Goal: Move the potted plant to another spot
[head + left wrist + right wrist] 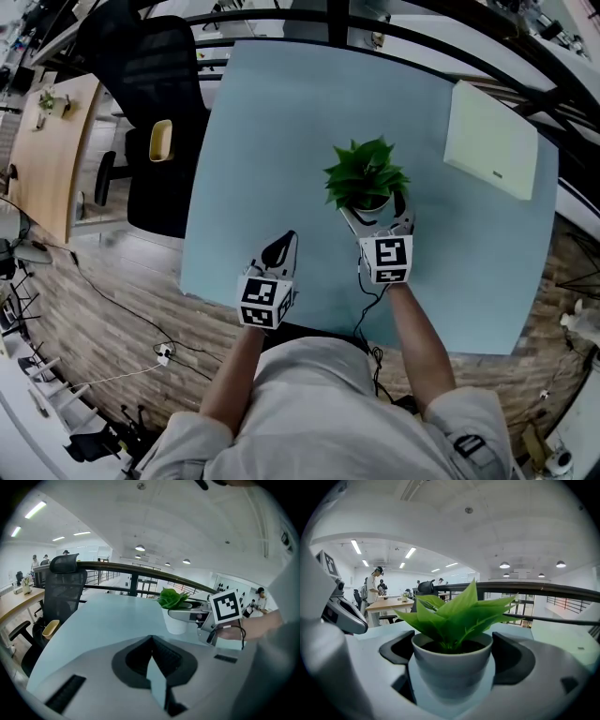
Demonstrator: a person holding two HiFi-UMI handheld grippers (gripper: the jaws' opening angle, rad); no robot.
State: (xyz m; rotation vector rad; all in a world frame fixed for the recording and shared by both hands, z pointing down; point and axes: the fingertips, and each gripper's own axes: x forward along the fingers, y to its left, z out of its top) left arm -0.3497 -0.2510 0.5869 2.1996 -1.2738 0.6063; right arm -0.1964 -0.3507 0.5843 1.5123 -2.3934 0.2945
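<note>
Forearms stretch out from the person's chest over the pale blue table, one claw tool in each hand. Everything is easiest placed from the potted plant, which sits near the middle of the tabletop, its green leaves spread above a small white pot. The right gripper comes at the plant from the person's side, with its jaws on either side of the pot just below the rim. In the right gripper view its dark pads press against the pot's two flanks, so the claw is closed about as far as the pot's width and has hold of it. From the left gripper view the pot's base looks to rest on the tabletop. The left gripper is near the plant, off to the person's left and closer to the body. Its jaws are drawn together to a single seam with nothing between them, and they point along the bare tabletop. Beyond the plant, towards the far right corner, a flat pale box lies on the table. Off to the plant's far left, past the table's edge, stands a black mesh office chair with a small yellow bin beside it.
</note>
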